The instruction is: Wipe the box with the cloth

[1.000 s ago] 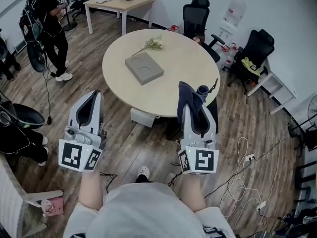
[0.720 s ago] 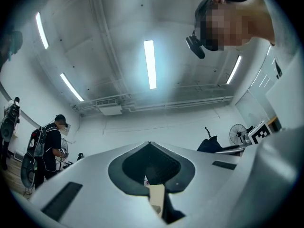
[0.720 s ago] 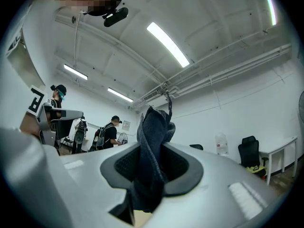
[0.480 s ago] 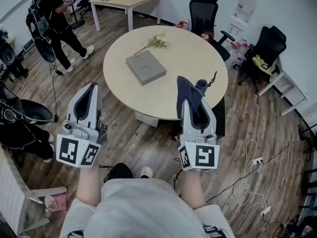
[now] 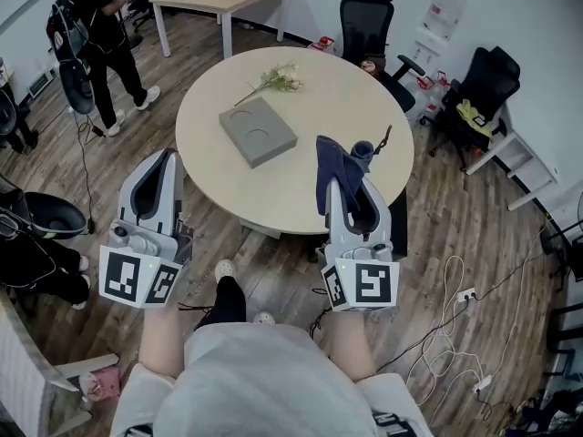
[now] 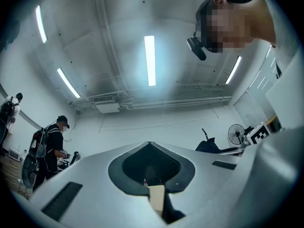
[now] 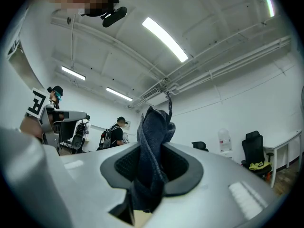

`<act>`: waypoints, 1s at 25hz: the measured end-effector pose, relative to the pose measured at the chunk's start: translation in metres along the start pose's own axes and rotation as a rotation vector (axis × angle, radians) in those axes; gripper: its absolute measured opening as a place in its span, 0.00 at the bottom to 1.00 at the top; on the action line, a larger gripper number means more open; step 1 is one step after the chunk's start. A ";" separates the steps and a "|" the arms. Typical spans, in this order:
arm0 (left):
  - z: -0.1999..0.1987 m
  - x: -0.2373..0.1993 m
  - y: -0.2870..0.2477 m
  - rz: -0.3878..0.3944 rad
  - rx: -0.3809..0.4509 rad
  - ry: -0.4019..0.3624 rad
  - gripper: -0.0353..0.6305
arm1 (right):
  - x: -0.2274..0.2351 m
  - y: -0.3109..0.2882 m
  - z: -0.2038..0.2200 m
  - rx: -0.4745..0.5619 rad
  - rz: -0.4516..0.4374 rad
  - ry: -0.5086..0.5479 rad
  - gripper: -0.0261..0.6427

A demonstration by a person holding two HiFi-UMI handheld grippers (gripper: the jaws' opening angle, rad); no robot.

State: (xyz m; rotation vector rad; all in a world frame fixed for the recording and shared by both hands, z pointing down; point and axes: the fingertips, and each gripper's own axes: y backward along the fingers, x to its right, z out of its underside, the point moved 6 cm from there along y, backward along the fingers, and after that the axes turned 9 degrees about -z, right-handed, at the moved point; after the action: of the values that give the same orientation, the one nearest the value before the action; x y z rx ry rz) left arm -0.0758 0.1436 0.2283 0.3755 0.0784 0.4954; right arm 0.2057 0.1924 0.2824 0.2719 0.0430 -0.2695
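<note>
Dark blue cloth [image 7: 153, 151] is pinched between the jaws of the right gripper [image 5: 351, 194] — its loose end bunched up above the tips — and the head view shows that gripper raised over the near edge of the round wooden table [image 5: 301, 194]. The grey box [image 5: 258, 131] lies flat toward the middle of the table, well apart from the cloth, with a sprig of flowers [image 5: 278, 78] beyond it. The left gripper [image 5: 164, 167] is off the table's near-left side, its jaws seemingly closed together on nothing.
</note>
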 end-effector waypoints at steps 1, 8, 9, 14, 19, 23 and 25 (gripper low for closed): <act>0.003 -0.004 -0.007 0.004 0.000 -0.001 0.06 | 0.001 -0.007 0.002 -0.002 0.002 -0.001 0.22; 0.019 -0.040 -0.063 0.041 -0.010 -0.002 0.06 | 0.013 -0.071 0.013 -0.012 0.039 -0.015 0.22; 0.020 -0.046 -0.071 0.043 -0.014 -0.003 0.06 | 0.014 -0.081 0.013 -0.014 0.041 -0.018 0.22; 0.031 -0.079 -0.111 0.063 -0.019 0.008 0.06 | 0.016 -0.132 0.021 -0.020 0.050 -0.016 0.22; 0.046 -0.114 -0.139 0.081 -0.024 0.015 0.06 | 0.008 -0.177 0.036 -0.029 0.054 -0.017 0.22; 0.056 -0.140 -0.164 0.094 -0.029 0.025 0.06 | 0.005 -0.211 0.043 -0.041 0.060 -0.009 0.22; 0.062 -0.150 -0.174 0.105 -0.033 0.028 0.06 | 0.003 -0.225 0.047 -0.043 0.067 -0.012 0.22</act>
State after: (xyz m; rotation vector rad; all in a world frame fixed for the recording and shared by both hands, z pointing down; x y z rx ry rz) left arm -0.1195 -0.0902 0.2189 0.3418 0.0780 0.6049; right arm 0.1484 -0.0297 0.2686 0.2287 0.0279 -0.2038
